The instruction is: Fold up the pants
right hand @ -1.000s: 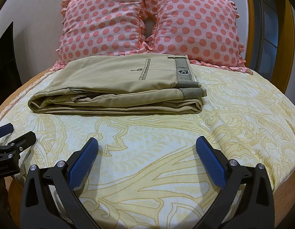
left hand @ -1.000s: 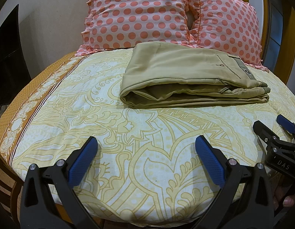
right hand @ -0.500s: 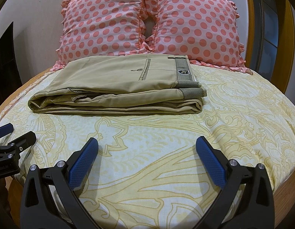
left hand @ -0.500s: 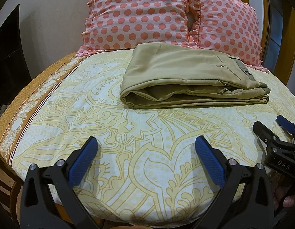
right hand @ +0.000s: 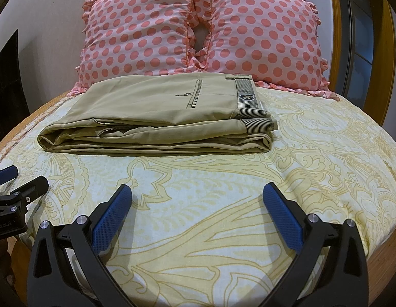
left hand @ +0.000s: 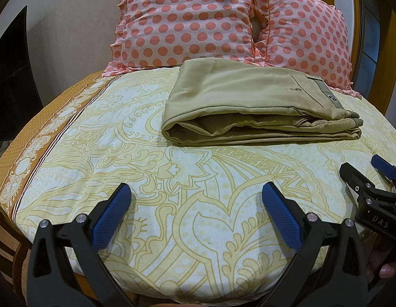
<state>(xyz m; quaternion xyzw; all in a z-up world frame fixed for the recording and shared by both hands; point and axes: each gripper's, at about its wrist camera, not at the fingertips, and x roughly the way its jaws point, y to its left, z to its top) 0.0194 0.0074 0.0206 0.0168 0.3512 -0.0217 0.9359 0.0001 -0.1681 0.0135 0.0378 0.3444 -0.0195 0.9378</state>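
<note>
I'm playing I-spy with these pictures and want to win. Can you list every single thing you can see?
pants: one, khaki, folded in a flat stack on the bed, just in front of the pillows
pillows: two, pink with coral dots and frills, side by side at the head of the bed
bedsheet: one, pale with yellow swirls and an orange-brown border, covering the bed
bed frame: one, wooden, showing at the edges
wall: one, beige, behind the pillows
left tool: one, black with blue pads, open, empty, over the near sheet
right tool: one, black with blue pads, open, empty, over the near sheet
</note>
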